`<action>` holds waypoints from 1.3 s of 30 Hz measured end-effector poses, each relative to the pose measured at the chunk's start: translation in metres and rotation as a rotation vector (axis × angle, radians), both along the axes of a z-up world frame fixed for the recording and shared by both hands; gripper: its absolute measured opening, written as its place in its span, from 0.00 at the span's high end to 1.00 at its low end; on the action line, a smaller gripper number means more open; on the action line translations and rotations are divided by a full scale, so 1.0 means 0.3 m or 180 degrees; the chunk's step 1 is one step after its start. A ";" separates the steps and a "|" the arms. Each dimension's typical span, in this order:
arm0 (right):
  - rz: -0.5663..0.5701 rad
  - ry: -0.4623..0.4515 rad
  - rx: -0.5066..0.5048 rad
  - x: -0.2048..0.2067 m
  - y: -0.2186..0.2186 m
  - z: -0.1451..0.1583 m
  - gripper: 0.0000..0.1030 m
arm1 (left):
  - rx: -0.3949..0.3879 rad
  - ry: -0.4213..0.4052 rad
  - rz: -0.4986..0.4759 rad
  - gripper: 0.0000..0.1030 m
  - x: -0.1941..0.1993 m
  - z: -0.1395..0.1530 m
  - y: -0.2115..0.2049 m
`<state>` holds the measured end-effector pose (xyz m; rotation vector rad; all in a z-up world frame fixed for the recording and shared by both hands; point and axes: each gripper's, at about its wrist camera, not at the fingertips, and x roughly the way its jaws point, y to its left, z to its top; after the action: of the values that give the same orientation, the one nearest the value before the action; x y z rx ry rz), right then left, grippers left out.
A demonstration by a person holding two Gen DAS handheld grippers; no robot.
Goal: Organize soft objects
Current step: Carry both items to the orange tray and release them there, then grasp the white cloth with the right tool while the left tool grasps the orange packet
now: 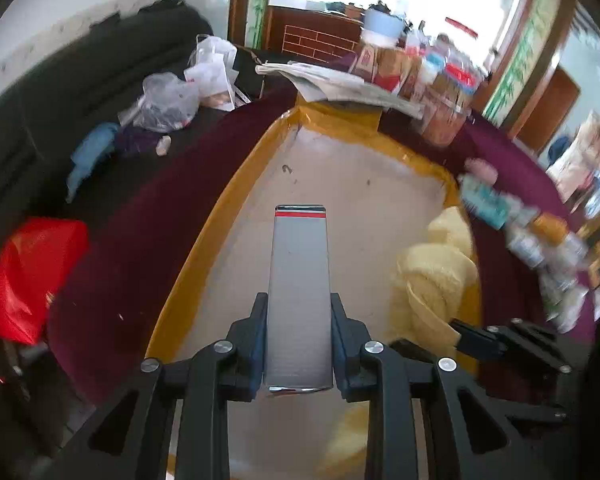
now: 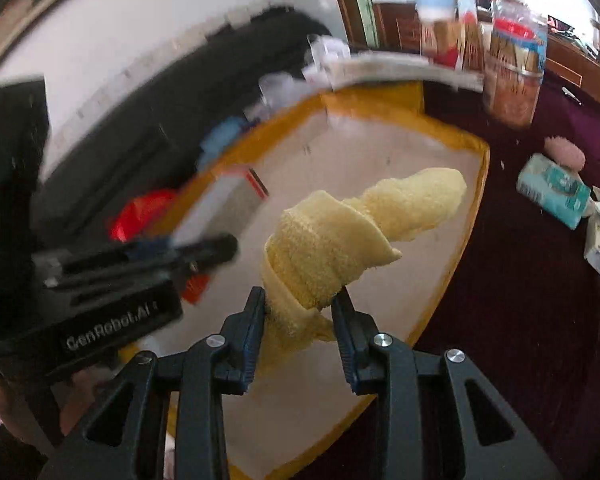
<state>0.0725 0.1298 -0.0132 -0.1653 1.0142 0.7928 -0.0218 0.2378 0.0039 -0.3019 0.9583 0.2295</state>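
You carry: left gripper pinching box, right gripper pinching towel. Next, lower both into tray.

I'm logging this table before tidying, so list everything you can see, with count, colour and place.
box: one, silver with red stripe, in left gripper
towel: one, yellow, rolled, in right gripper above mat
mat: one, pale with yellow border, on tablecloth
tablecloth: one, maroon, under mat
tissue pack: one, teal, right of mat
newspaper: one, far edge of mat
red bag: one, far left
left gripper: shut on box
right gripper: shut on towel
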 end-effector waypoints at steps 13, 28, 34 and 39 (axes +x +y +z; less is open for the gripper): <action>0.0101 -0.0043 -0.0301 -0.035 -0.099 -0.022 0.63 | 0.0101 0.0220 -0.0271 0.72 -0.015 -0.043 -0.109; -0.0284 -0.0215 0.0710 -0.181 -0.378 0.107 0.19 | 0.0401 -0.0536 -0.0397 0.22 -0.100 0.112 -0.225; -0.1212 -0.0296 0.0883 -0.136 -0.708 0.146 0.17 | 0.0543 -0.1131 -0.0572 0.05 -0.117 0.215 -0.447; -0.1883 -0.0258 0.0759 -0.053 -0.942 0.173 0.17 | 0.0280 -0.0973 -0.1257 0.05 -0.021 0.222 -0.648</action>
<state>0.0565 -0.1527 0.0386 0.2968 0.8210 0.3547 -0.0282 0.0433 0.0704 -0.0592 0.6848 -0.1339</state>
